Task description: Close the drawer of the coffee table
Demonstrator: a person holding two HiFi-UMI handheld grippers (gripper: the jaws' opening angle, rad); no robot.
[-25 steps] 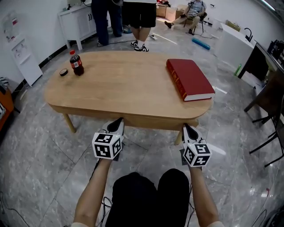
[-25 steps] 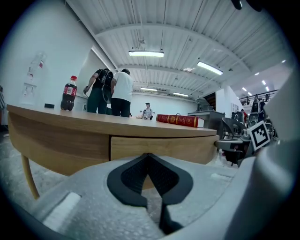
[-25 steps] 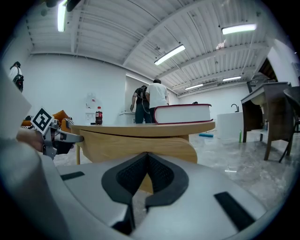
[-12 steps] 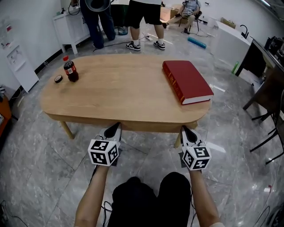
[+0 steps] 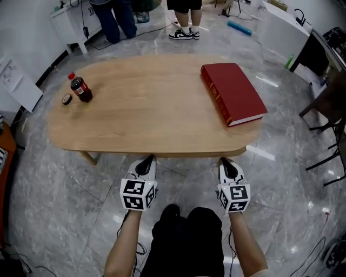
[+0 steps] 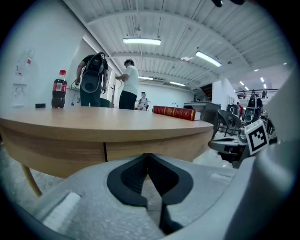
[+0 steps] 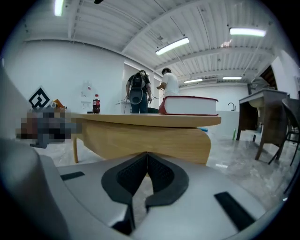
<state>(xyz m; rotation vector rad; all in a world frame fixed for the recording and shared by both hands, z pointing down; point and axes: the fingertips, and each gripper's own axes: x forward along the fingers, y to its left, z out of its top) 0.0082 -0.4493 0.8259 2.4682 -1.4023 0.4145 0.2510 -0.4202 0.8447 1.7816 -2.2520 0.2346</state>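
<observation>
The oval wooden coffee table (image 5: 151, 108) fills the middle of the head view. In the left gripper view its drawer front (image 6: 154, 147) lies flush with the apron, with a thin vertical seam at its left end. My left gripper (image 5: 147, 160) is shut and empty, its tips right at the table's near edge. My right gripper (image 5: 223, 161) is also shut and empty, at the same edge further right. In both gripper views the dark pads (image 6: 136, 173) (image 7: 161, 173) meet, with the apron (image 7: 154, 140) just beyond them. From the head view the tabletop overhang hides the drawer front.
A red book (image 5: 232, 92) lies on the table's right end. A cola bottle (image 5: 80, 88) and its cap (image 5: 66, 99) stand at the left end. People's legs (image 5: 186, 16) are beyond the far edge. A dark chair (image 5: 330, 130) is to the right. My knees (image 5: 189, 232) sit below the grippers.
The head view has tipped further down over the table. Both grippers stay shut at the near edge. The people behind the table have shifted.
</observation>
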